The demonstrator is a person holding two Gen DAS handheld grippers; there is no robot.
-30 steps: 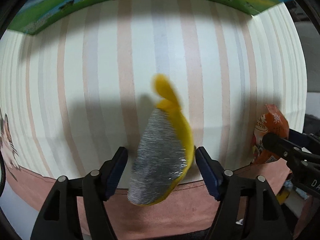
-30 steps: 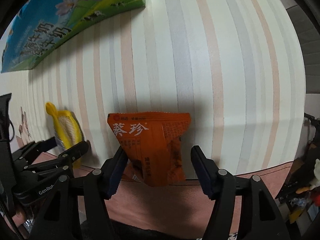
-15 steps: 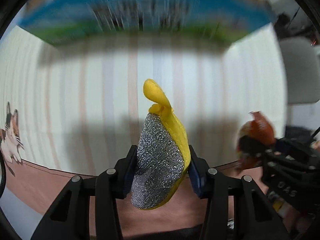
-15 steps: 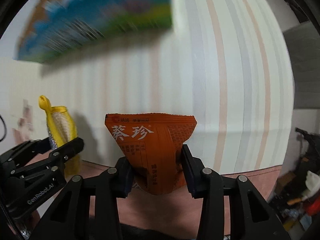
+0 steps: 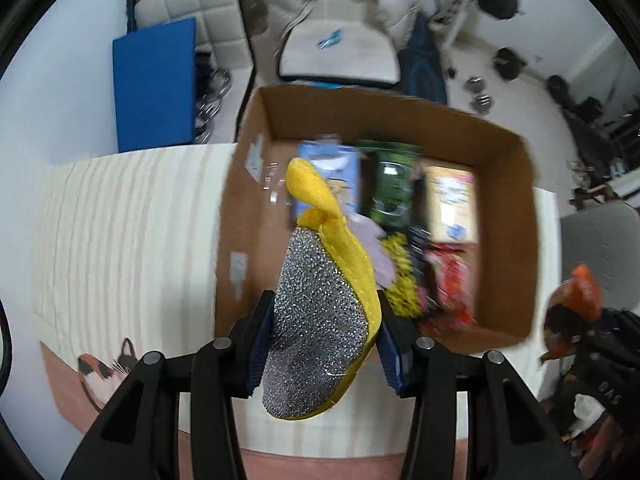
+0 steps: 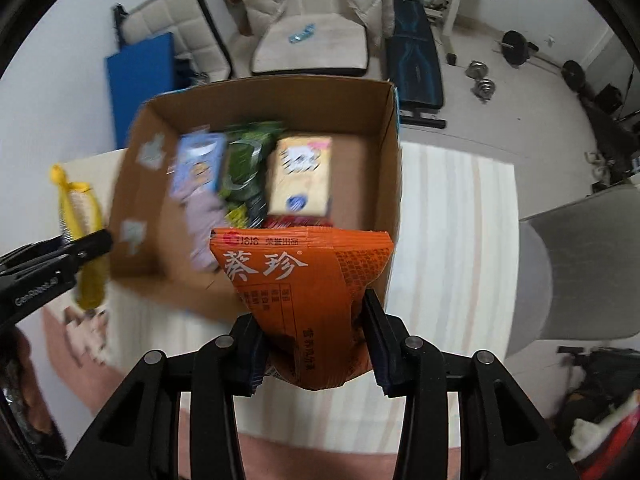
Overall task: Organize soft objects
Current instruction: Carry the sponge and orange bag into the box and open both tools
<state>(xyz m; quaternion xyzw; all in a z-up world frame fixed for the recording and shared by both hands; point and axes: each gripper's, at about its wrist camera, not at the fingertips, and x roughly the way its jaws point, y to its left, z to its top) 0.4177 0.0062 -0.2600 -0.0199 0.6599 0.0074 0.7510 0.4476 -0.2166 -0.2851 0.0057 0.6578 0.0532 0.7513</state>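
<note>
Left tool (image 5: 325, 350) clamps yellow scrubber (image 5: 326, 328); right tool (image 6: 316, 354) clamps orange snack pkt (image 6: 304, 292). Both above cardboard box (image 6: 380, 120) w/ packets inside, on striped worktop (image 6: 452, 240).

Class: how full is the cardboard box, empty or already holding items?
Already holding items. The cardboard box is open-topped, and a blue packet, a green packet and a pale tissue pack lie inside.

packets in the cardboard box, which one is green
The middle packet of the three lined up along the far side of the cardboard box; the blue packet is left of it, the cream packet right.
</note>
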